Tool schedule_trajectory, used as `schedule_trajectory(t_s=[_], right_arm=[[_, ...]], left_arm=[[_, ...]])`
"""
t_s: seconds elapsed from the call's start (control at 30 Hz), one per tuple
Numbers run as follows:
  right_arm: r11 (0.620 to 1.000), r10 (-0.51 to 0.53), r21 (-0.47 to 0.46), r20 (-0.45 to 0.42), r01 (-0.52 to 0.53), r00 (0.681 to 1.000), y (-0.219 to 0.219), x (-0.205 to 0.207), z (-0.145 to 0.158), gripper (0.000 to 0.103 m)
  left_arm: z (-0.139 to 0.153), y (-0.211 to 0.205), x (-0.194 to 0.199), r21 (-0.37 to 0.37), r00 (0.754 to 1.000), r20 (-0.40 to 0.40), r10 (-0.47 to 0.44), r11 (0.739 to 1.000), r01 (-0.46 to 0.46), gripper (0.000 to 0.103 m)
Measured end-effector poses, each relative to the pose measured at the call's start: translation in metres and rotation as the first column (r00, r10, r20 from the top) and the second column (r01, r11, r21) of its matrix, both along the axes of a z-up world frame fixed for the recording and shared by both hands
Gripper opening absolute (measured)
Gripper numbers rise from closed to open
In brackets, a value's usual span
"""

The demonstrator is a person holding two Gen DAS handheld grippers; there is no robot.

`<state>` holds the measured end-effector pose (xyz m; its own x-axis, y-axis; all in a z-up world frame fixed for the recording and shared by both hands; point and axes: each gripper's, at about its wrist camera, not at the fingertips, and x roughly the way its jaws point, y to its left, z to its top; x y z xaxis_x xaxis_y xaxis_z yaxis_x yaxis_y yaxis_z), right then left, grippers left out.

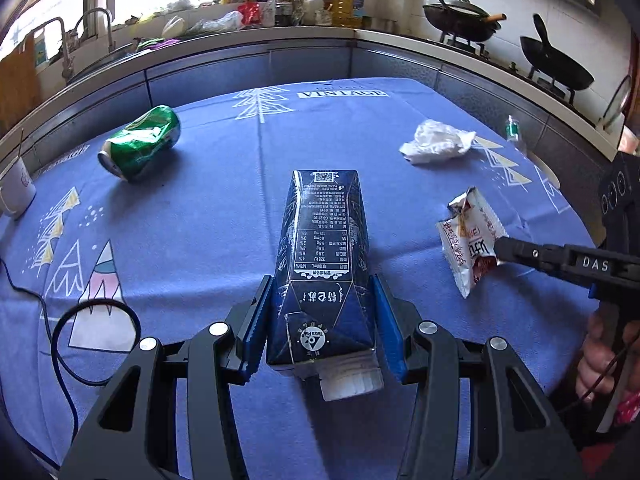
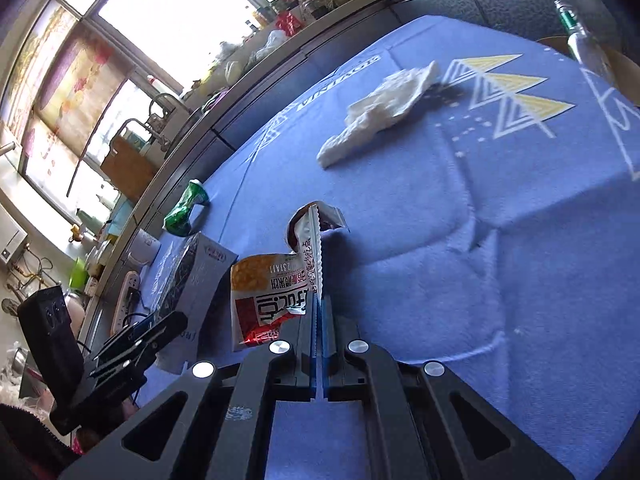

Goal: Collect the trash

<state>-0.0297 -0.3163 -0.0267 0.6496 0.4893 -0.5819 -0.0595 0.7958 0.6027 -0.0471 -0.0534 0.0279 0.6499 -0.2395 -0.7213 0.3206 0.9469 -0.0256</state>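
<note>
Left wrist view: the left gripper clamps a dark blue milk carton between its 2 blue pads, pressing on both sides near the capped end; the carton lies on the blue tablecloth. With the carton as landmark, a dented green can lies on its side to the far left, a crumpled white tissue sits to the far right, and a torn snack wrapper is just right of it, pinched at its edge by the right gripper.

Right wrist view: the right gripper has its jaws pressed together on the snack wrapper, nipping its serrated edge. The carton is just left of the wrapper, the can beyond the carton, the tissue well beyond to the right.
</note>
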Motion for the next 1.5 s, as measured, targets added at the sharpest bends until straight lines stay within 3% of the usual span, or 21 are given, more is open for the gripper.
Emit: schedule_trajectory(t_s=[0.2, 0.47, 0.83, 1.2, 1.5], right_arm=[[0.992, -0.123, -0.033, 0.047, 0.124, 0.991, -0.042, -0.022, 0.009, 0.002], [0.967, -0.249, -0.052, 0.042, 0.251, 0.968, -0.083, -0.053, 0.003, 0.002], [0.968, -0.217, -0.122, 0.048, 0.222, 0.975, -0.065, -0.051, 0.000, 0.007], [0.969, -0.212, -0.118, 0.059, 0.217, 0.976, -0.059, -0.050, 0.002, 0.031], [0.964, -0.209, -0.154, 0.076, 0.218, 0.975, -0.052, -0.048, 0.004, 0.035]], left_arm=[[0.006, -0.045, 0.006, 0.039, 0.998, 0.013, -0.069, 0.997, 0.069, 0.047], [0.005, -0.076, 0.013, 0.074, 0.994, 0.001, -0.105, 0.992, 0.105, 0.047], [-0.003, -0.076, 0.015, 0.080, 0.997, -0.024, -0.076, 0.994, 0.078, 0.050], [-0.019, -0.060, 0.025, 0.051, 0.996, -0.089, -0.017, 0.998, 0.021, 0.060], [-0.024, -0.056, 0.026, 0.050, 0.995, -0.098, -0.003, 0.999, 0.008, 0.063]])
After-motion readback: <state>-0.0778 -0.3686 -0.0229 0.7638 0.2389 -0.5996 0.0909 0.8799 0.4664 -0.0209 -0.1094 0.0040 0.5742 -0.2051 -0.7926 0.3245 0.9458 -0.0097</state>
